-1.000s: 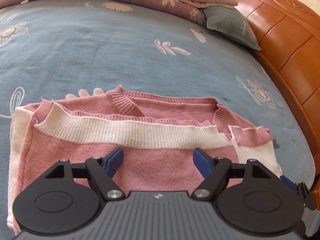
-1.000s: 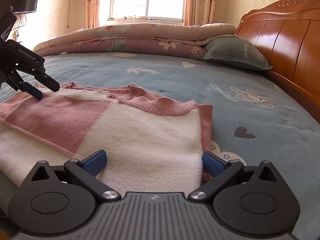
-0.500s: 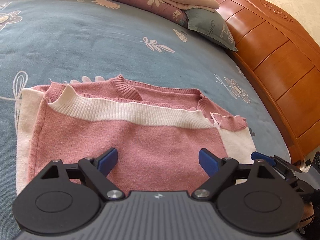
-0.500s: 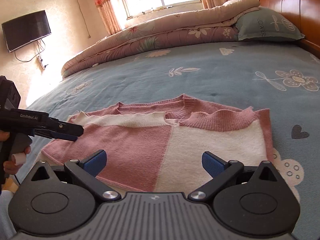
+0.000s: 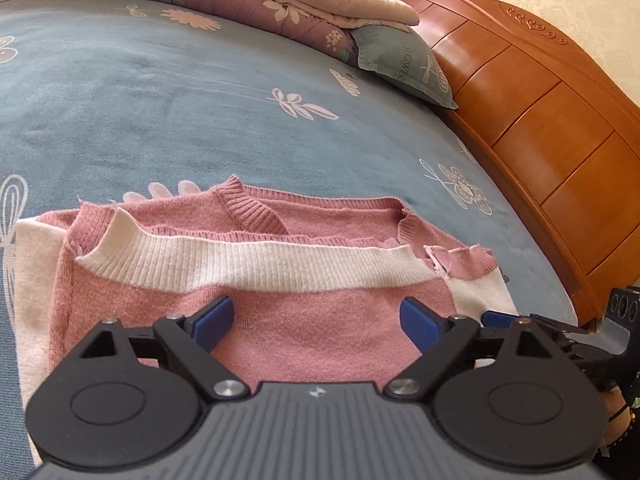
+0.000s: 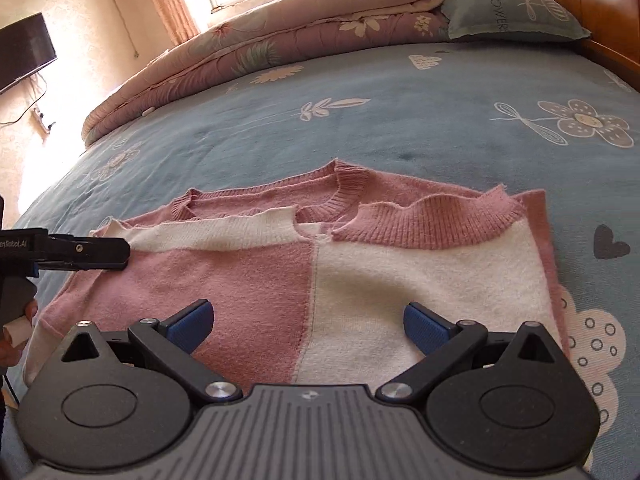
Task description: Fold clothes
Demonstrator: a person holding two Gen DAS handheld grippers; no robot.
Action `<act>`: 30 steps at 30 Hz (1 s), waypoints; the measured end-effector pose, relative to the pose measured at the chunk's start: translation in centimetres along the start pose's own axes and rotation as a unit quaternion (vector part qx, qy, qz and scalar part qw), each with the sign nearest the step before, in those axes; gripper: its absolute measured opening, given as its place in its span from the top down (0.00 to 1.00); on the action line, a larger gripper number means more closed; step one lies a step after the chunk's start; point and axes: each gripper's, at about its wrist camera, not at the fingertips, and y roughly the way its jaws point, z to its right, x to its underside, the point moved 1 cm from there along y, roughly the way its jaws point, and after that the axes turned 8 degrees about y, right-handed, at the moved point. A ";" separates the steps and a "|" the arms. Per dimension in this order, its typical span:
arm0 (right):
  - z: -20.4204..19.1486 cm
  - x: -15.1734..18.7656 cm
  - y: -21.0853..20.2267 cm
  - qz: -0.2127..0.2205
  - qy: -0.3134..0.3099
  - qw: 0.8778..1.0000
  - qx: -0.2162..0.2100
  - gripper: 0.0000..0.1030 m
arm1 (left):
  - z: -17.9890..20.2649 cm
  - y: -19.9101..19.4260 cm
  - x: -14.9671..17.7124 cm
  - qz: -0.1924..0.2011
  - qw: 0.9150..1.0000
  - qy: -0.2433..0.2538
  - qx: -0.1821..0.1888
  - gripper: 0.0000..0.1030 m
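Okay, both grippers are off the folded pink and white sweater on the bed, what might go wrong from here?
1. The sweater has loose layers at the collar; a grab there may catch only the top layer and undo the fold.
2. The left hand-held gripper and right hand-held gripper are both open and close together; they may collide.
3. The soft bedsheet may bunch up in a grab.

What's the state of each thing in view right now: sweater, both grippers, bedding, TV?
Sweater: folded, flat on the bed, not gripped.
Left gripper: open, jaws have just been opening, nothing pinched between them.
Right gripper: open, above the sweater, holding nothing.
Quilt: folded up along the far edge of the bed.
Pillow: lying by the headboard.
TV: screen dark.
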 end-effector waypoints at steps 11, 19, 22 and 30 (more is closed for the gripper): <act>-3.4 1.4 -2.4 -0.052 -0.066 0.996 -0.036 0.00 | 0.6 -1.9 -0.3 0.008 0.999 0.029 -0.046 0.11; -5.1 7.2 -4.1 -0.140 -0.033 0.982 -0.125 0.00 | 1.5 -2.4 0.2 0.002 0.997 0.055 -0.051 0.11; -4.5 8.5 -5.3 -0.138 -0.027 0.984 -0.106 0.00 | 1.7 -2.6 0.4 0.001 0.997 0.061 -0.048 0.11; -3.4 3.3 -5.6 -0.043 -0.055 0.998 -0.004 0.00 | 1.7 -2.4 0.8 -0.008 0.996 0.067 -0.055 0.11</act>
